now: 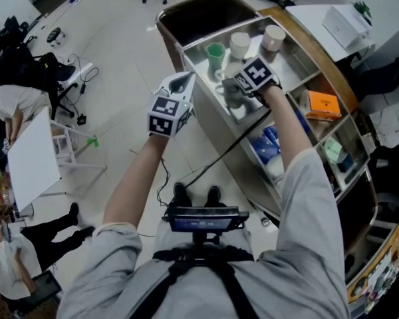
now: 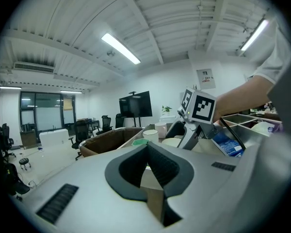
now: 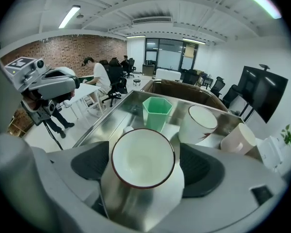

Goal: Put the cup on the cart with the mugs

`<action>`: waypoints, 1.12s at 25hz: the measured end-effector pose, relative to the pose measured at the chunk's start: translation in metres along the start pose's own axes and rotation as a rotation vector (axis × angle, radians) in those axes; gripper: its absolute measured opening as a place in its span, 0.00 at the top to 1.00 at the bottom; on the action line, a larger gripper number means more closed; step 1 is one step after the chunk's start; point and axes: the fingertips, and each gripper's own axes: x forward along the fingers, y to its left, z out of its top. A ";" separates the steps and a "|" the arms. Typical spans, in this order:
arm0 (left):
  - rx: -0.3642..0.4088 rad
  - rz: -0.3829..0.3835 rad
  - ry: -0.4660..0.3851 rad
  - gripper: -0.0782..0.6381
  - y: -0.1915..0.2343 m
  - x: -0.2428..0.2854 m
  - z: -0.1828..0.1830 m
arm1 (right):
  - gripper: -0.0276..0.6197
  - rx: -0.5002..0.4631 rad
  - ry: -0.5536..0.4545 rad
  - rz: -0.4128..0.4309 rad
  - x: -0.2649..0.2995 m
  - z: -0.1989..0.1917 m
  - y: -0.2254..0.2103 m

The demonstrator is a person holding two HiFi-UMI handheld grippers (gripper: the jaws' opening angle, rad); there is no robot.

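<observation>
**Cup standing on the cart, right tongs spread around it**

Right gripper view: my right tongs (image 3: 143, 150) are spread wide. The cup (image 3: 143, 159), white with a dark red rim, stands upright between the two pads on the steel top of the cart (image 3: 109, 118). I see a thin gap on each side of it, so the pads are not pressing on it. Just beyond the tongs stands a green cup (image 3: 156, 111). To its right is a white mug (image 3: 198, 124), and further right a pale mug (image 3: 238, 139) that is tilted.

Left gripper view: my left tongs (image 2: 147, 147) are pressed together at the tips, with nothing between them. Ahead of them and to the right I see the right tongs over the cart's top. Some blue packets (image 2: 226, 143) lie just past them.

Head view: the left tongs (image 1: 178, 84) hang over the floor (image 1: 120, 58), beside the cart's near wall and not touching it. The right tongs (image 1: 233, 92) reach down into the top tray, with the green cup and both mugs just beyond them. From here I cannot make out what sits between their pads. Below and to the right of the right tongs, the open lower shelves hold an orange box (image 1: 321, 104).
</observation>
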 end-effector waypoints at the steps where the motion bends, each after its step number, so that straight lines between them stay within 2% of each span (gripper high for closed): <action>1: 0.000 0.001 -0.002 0.89 0.000 -0.002 0.001 | 0.26 0.008 -0.011 -0.006 -0.005 0.002 0.000; 5: 0.006 0.010 -0.013 0.89 0.003 -0.014 0.006 | 0.26 0.036 -0.107 -0.045 -0.038 0.022 0.006; 12: 0.000 0.042 -0.026 0.89 0.016 -0.050 0.006 | 0.27 0.087 -0.419 -0.035 -0.112 0.069 0.064; 14: -0.014 0.058 -0.024 0.89 0.021 -0.064 0.002 | 0.33 0.103 -0.476 -0.022 -0.122 0.072 0.084; 18: -0.053 0.085 -0.024 0.89 0.032 -0.090 -0.012 | 0.59 0.160 -0.568 -0.010 -0.130 0.068 0.118; 22: -0.088 0.122 -0.017 0.89 0.043 -0.117 -0.029 | 0.83 0.235 -0.615 -0.017 -0.123 0.055 0.141; 28: -0.134 0.177 0.001 0.89 0.056 -0.156 -0.057 | 0.91 0.339 -0.636 -0.028 -0.104 0.038 0.170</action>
